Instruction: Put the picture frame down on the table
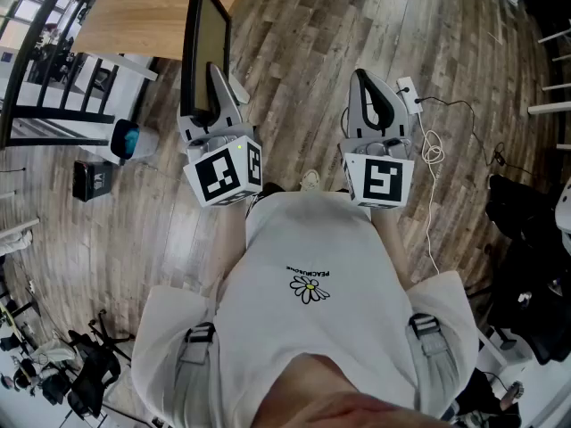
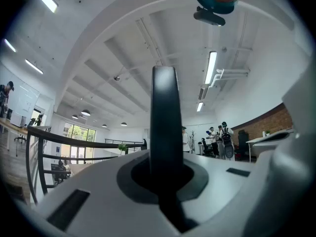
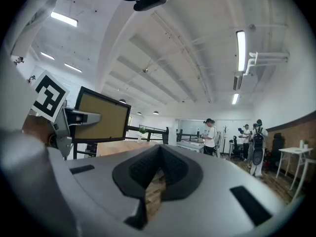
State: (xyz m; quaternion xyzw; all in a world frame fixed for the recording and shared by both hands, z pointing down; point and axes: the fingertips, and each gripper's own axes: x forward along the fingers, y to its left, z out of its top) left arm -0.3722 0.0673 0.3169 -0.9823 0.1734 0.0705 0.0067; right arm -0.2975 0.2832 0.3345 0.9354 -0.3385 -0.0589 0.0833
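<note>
The picture frame [image 1: 203,47], black-edged with a tan face, stands upright and edge-on above the wooden floor, near the wooden table [image 1: 152,12] at the upper left. My left gripper [image 1: 212,105] is shut on its lower edge. In the left gripper view the frame's edge is a dark vertical bar [image 2: 164,117] clamped in that gripper [image 2: 165,174]. My right gripper [image 1: 366,83] is held level to the right, shut, with nothing in it. From the right gripper [image 3: 159,154] I see the frame's tan face [image 3: 101,115] at the left, with the table [image 3: 116,147] behind it.
A black railing [image 1: 45,87] runs along the left. A blue bin [image 1: 125,138] and a black box [image 1: 92,179] stand on the floor below it. A power strip [image 1: 410,92] with white cable [image 1: 433,154] lies right of me. Several people [image 3: 207,135] stand far off.
</note>
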